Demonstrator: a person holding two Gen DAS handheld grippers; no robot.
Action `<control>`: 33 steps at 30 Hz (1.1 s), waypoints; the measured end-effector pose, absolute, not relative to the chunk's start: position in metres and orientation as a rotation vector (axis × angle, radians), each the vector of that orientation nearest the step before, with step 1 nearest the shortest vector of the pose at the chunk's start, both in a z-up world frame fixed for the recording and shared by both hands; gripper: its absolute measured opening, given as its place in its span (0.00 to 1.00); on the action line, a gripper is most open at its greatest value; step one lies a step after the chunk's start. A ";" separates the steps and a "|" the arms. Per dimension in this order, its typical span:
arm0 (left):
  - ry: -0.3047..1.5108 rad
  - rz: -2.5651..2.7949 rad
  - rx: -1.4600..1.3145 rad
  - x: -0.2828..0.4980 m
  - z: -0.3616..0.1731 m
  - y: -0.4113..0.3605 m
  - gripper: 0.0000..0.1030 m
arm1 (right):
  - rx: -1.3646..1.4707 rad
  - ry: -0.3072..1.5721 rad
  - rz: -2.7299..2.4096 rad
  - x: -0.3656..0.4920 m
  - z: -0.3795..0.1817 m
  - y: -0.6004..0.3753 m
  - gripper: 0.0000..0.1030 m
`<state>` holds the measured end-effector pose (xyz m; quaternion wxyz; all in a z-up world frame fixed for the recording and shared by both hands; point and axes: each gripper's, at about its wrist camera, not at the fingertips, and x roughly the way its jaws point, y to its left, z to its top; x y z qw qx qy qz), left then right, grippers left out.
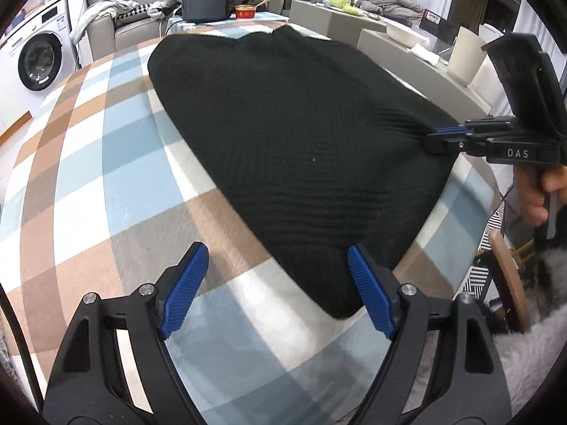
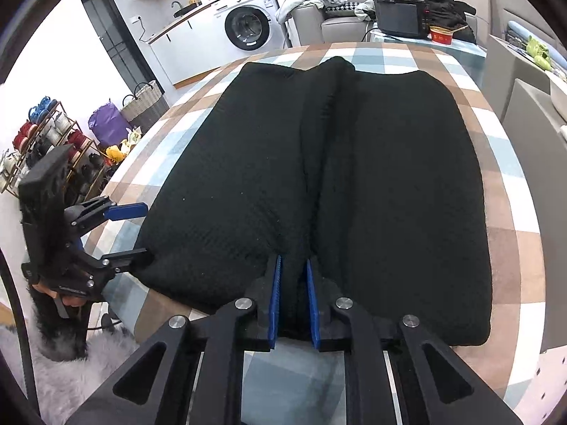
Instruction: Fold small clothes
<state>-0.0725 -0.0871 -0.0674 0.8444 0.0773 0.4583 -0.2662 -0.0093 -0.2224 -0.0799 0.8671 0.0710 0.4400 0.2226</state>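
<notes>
A black knit garment (image 1: pixel 283 124) (image 2: pixel 407 194) lies flat on the checked tablecloth (image 1: pixel 88 177) (image 2: pixel 510 241), with a raised fold running down its middle. My right gripper (image 2: pixel 293 260) (image 1: pixel 436 134) is shut on a pinch of the garment's near edge, at the foot of that fold. My left gripper (image 1: pixel 276 251) (image 2: pixel 143 230) stands open at the garment's near left corner. Its right finger (image 1: pixel 368 290) lies over the cloth's edge, and its left finger (image 1: pixel 184 283) is over bare tablecloth. A hand (image 1: pixel 535 194) holds the right gripper's handle.
A black box (image 1: pixel 205 5) and a red bowl (image 1: pixel 245 11) stand at the table's far end. A washing machine (image 2: pixel 248 28) and a sofa lie beyond. A shoe rack (image 2: pixel 46 141) and a fluffy rug (image 2: pixel 71 372) are on the left, a wooden chair (image 1: pixel 506 276) on the right.
</notes>
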 end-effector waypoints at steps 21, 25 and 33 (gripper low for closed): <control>0.972 -0.500 -0.201 -0.015 -0.063 -0.056 0.78 | 0.292 0.880 0.500 0.027 -0.083 -0.232 0.61; 0.998 -0.492 -0.187 0.003 -0.066 -0.073 0.66 | 0.274 0.865 0.478 0.026 -0.078 -0.231 0.61; 0.970 -0.453 -0.214 0.025 -0.069 -0.084 0.16 | 0.253 0.837 0.178 0.019 -0.080 -0.298 0.61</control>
